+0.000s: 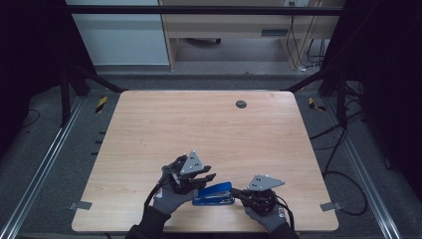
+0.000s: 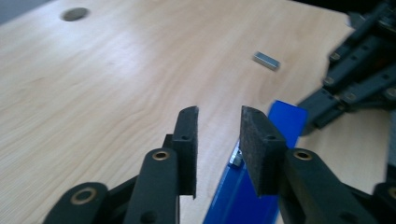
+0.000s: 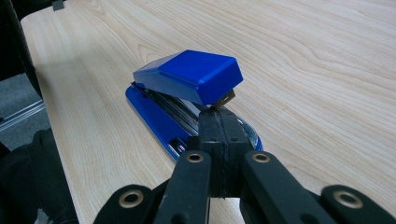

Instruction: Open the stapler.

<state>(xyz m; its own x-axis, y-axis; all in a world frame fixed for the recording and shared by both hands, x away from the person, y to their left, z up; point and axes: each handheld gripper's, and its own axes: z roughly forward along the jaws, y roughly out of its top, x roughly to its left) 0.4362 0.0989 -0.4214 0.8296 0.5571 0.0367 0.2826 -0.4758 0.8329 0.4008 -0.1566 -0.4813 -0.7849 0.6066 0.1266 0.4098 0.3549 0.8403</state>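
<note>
Sitting near table's point(image 1: 149, 129) front edge, w/ grey floor, metal rails and a desk beyond. Hovering left of the stapler point(image 1: 214, 193): left gripper point(image 1: 206, 175), jaws apart, nothing btwn them. Lying on pale wood btwn both grippers: blue stapler, top raised. Pressing at stapler's front end: right gripper point(image 3: 219, 122), jaws clenched together, empty.

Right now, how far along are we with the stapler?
Done: the blue stapler lies with its top arm raised. In hand: the right gripper, jaws shut, rests on the base's front end; the left gripper hovers open above it. Left: a small metal staple block lies untouched on the table.
</note>
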